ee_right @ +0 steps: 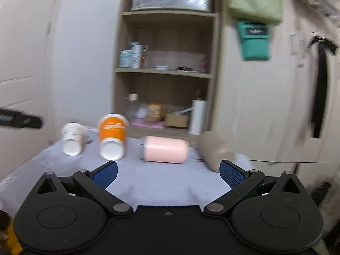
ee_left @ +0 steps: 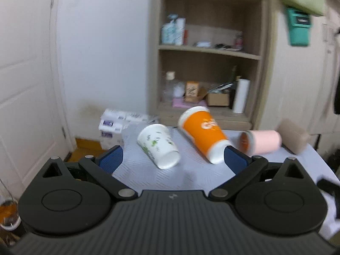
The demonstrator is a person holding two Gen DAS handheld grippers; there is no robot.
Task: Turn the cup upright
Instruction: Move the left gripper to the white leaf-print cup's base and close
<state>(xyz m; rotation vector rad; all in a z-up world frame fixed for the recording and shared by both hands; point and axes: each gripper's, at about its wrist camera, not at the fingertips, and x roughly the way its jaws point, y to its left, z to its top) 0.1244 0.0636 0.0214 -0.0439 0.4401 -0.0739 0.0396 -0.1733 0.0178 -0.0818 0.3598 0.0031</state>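
Three cups lie on their sides on a table with a pale cloth (ee_left: 148, 170): a white cup with green print (ee_left: 158, 146), an orange cup (ee_left: 205, 135) and a pink cup (ee_left: 262, 142). My left gripper (ee_left: 173, 158) is open and empty, just short of the white and orange cups. In the right wrist view the white cup (ee_right: 72, 139), orange cup (ee_right: 112, 137) and pink cup (ee_right: 165, 149) lie beyond my right gripper (ee_right: 169, 172), which is open and empty, with the pink cup nearest ahead.
A beige block (ee_left: 294, 137) sits at the table's right end; it also shows in the right wrist view (ee_right: 214, 150). White packets (ee_left: 114, 125) lie beyond the left end. A wooden shelf unit (ee_left: 209, 48) with bottles and boxes stands behind the table.
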